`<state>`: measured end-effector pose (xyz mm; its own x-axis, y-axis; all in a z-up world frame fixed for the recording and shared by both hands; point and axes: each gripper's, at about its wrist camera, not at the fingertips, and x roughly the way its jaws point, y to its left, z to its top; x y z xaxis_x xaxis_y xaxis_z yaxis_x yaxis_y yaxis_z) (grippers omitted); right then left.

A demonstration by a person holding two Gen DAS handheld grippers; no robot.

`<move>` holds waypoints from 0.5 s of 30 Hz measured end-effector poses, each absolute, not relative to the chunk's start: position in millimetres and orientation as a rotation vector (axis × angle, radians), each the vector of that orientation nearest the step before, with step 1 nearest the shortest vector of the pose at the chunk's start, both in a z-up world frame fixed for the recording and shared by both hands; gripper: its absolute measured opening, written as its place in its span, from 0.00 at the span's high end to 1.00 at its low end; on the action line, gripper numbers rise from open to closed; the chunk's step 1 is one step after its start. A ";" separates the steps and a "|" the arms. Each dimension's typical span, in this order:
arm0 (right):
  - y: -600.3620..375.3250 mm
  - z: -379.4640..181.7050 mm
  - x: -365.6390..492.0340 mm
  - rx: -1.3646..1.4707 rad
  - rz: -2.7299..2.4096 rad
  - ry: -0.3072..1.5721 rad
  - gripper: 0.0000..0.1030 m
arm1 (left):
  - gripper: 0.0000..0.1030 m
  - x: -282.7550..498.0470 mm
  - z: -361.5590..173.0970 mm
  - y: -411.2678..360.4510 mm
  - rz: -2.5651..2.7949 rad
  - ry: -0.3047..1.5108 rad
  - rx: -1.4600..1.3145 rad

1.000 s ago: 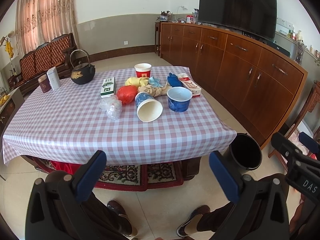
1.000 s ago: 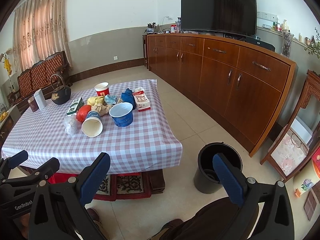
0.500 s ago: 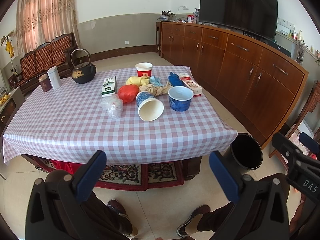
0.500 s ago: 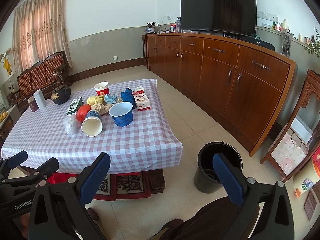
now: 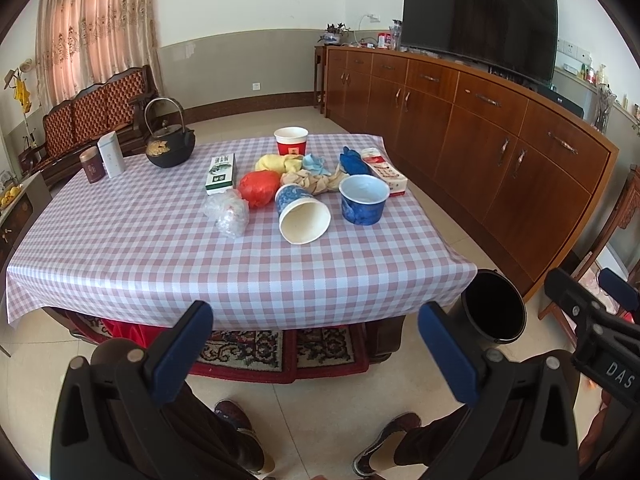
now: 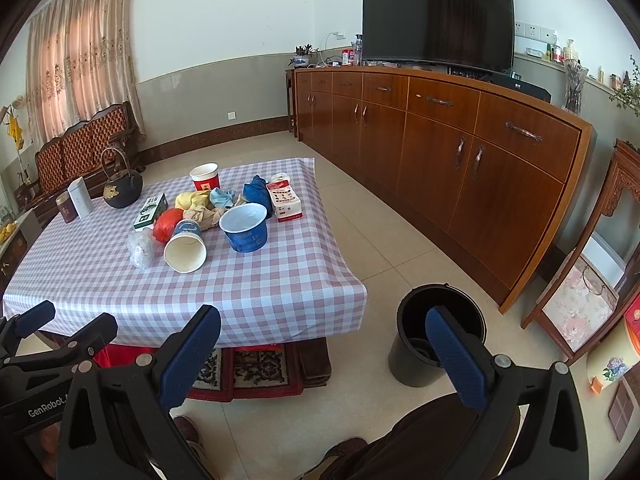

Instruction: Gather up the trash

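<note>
A glossy checked tablecloth [image 5: 160, 264] is draping a low table, its middle crowded with trash: a paper cup [image 5: 302, 218] lying on its side, a blue paper bowl [image 5: 363, 199], crinkled clear plastic [image 5: 229, 212], and crumpled rags hard to tell apart. Left gripper [image 5: 316, 346] and right gripper [image 6: 322, 348] are hanging spread wide and empty, well short of it. A black bin [image 6: 416, 344], partly hidden behind a blue finger pad, is standing on the tile floor.

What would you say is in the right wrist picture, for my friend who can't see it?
The open right tool hangs empty in front of a checkered table piled with trash: a tipped paper cup, a blue bowl and crumpled wrappers. A black bin stands on the floor to the table's right.
</note>
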<state>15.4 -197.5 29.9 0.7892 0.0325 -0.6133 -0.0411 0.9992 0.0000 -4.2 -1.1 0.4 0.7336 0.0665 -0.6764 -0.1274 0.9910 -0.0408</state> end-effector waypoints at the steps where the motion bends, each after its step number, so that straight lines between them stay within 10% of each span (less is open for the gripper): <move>1: -197.5 29.8 15.2 -0.010 0.040 0.657 0.00 | 0.00 -4.5 0.6 -0.9 0.109 0.736 -0.087; 15: -196.5 35.0 10.6 0.004 0.047 0.613 0.00 | 0.00 -5.6 4.3 0.2 0.114 0.701 -0.095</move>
<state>10.6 -196.5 35.0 0.8168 0.0454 -0.5751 -0.0433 0.9989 0.0174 -5.6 0.2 4.3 0.7585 0.0725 -0.6476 -0.1363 0.9895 -0.0490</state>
